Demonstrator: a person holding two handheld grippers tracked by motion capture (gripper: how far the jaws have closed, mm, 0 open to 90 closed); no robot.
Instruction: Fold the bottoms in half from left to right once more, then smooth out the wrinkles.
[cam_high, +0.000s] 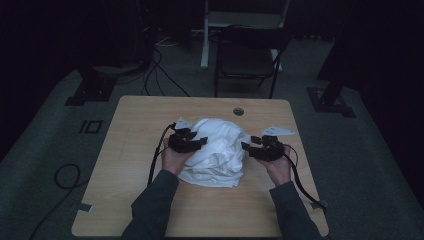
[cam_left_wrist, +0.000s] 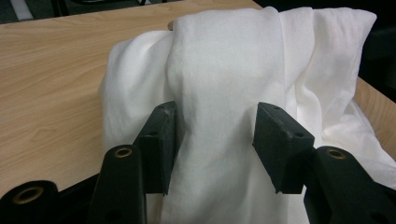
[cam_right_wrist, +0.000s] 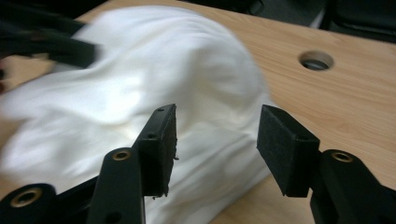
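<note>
A crumpled white cloth (cam_high: 220, 150) lies heaped at the middle of the wooden table (cam_high: 130, 150). My left gripper (cam_high: 202, 141) reaches into its left side. In the left gripper view, a thick fold of the cloth (cam_left_wrist: 224, 70) runs down between the two pads, and my left gripper (cam_left_wrist: 217, 140) is shut on it. My right gripper (cam_high: 250, 142) sits at the cloth's right edge. In the right gripper view, my right gripper (cam_right_wrist: 217, 144) stands open, with the blurred cloth (cam_right_wrist: 154, 79) lying past its pads and untouched by them.
A round cable hole (cam_high: 238, 111) sits near the table's far edge, also seen as the hole (cam_right_wrist: 316, 60) beyond the right jaw. A dark chair (cam_high: 247, 55) stands behind the table. Cables trail on the floor (cam_high: 65, 175) at the left.
</note>
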